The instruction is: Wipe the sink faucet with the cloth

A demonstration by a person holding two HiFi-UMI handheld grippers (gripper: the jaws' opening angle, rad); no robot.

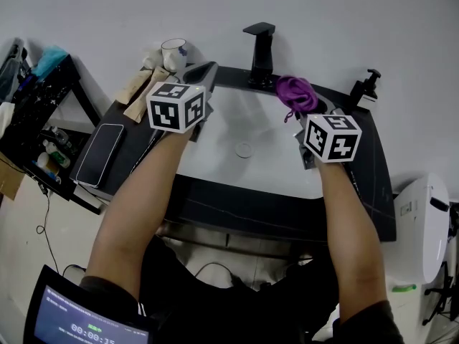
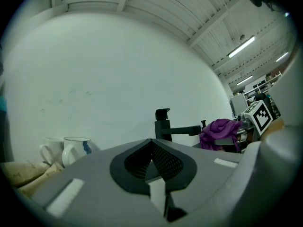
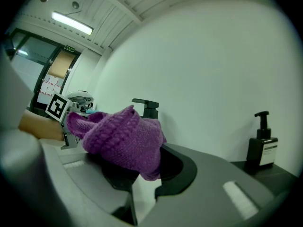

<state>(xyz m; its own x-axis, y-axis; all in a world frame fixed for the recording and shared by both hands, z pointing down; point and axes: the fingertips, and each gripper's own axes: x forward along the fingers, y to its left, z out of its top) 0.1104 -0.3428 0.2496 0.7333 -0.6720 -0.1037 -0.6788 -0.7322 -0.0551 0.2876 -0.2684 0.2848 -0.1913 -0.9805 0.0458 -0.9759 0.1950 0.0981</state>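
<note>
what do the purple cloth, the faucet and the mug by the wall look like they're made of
Purple cloth: knitted yarn or chunky microfibre, soft and matte; raised stitch rows show.
Faucet: probably metal with a matte black coating; it has square edges and hardly any shine.
Mug: likely glazed ceramic, smooth white with a blue mark.

The purple knitted cloth (image 3: 120,138) hides the right gripper's (image 3: 138,170) jaw tips and the matte black faucet's (image 3: 147,106) lower part. The white toilet (image 1: 423,228) is cut by the right edge.
</note>
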